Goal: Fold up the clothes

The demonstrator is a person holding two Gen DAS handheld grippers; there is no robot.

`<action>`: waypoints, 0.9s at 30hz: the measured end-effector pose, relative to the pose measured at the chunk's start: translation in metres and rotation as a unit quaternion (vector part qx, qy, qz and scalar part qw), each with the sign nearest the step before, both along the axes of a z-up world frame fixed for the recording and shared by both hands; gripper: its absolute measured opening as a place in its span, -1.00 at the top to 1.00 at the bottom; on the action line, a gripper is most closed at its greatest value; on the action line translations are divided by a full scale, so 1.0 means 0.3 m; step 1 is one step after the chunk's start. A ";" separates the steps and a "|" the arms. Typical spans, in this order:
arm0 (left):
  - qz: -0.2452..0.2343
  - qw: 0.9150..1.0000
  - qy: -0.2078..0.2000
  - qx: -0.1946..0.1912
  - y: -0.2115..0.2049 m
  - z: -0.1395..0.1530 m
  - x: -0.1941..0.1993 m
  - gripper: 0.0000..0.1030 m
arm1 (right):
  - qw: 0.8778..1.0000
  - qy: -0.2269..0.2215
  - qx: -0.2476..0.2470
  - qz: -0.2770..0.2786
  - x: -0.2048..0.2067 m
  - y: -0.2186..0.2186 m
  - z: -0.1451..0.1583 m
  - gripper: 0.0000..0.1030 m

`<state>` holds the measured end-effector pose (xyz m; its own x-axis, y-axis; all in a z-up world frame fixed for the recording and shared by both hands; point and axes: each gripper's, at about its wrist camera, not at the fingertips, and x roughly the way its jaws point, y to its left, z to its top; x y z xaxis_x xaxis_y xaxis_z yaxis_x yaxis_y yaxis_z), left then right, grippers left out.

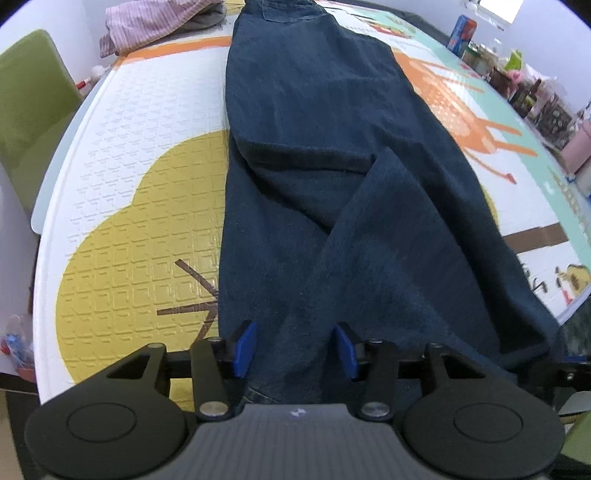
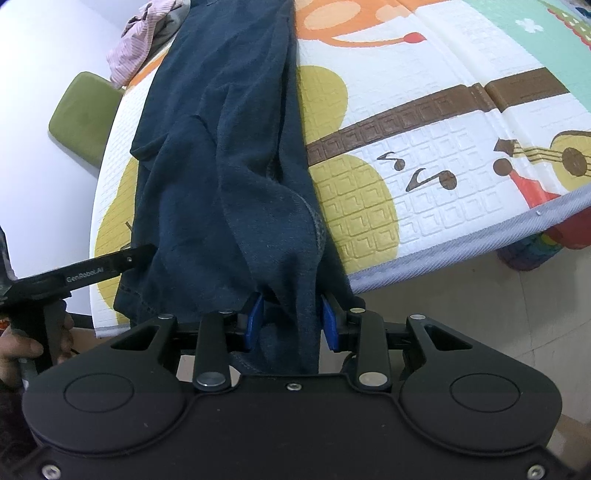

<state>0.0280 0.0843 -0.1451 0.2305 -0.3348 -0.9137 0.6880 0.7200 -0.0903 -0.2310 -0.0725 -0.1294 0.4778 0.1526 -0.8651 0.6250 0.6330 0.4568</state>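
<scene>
Dark blue jeans (image 1: 332, 155) lie lengthwise on the patterned play mat (image 1: 147, 155), legs overlapping and creased near the front edge. My left gripper (image 1: 295, 345) hovers over the near hem, its blue pads (image 1: 245, 347) apart and the denim spread under and between them without being pinched. In the right wrist view the jeans (image 2: 221, 147) droop over the mat's edge. My right gripper (image 2: 290, 321) stands open around a hanging fold, pads (image 2: 255, 321) beside the cloth. A finger (image 2: 110, 264) of the left gripper shows at the left, held by a hand (image 2: 22, 347).
A crumpled pink striped garment (image 1: 155, 22) lies at the mat's far end. A green chair (image 1: 26, 103) stands off the left side. Bottles, boxes and jars (image 1: 524, 81) crowd the far right. The mat's grey edge (image 2: 461, 247) drops to the floor at the right.
</scene>
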 end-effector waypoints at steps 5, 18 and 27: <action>-0.009 1.000 -0.006 0.009 -0.010 -0.002 -0.010 -0.01 | 1.000 0.002 -0.002 0.007 0.009 0.004 -0.001 0.39; 0.002 1.000 0.012 0.010 -0.003 -0.001 -0.023 0.71 | 0.999 0.006 -0.032 0.037 0.032 0.028 0.016 0.71; -0.007 1.000 0.014 0.011 0.017 0.035 -0.069 0.90 | 0.998 0.010 -0.044 0.048 0.041 0.033 0.018 0.79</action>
<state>0.0072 0.0893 -0.1345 0.2005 -0.3176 -0.9268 0.6959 0.7120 -0.0935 -0.2186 -0.0625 -0.1240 0.4476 0.1199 -0.8862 0.5672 0.7280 0.3850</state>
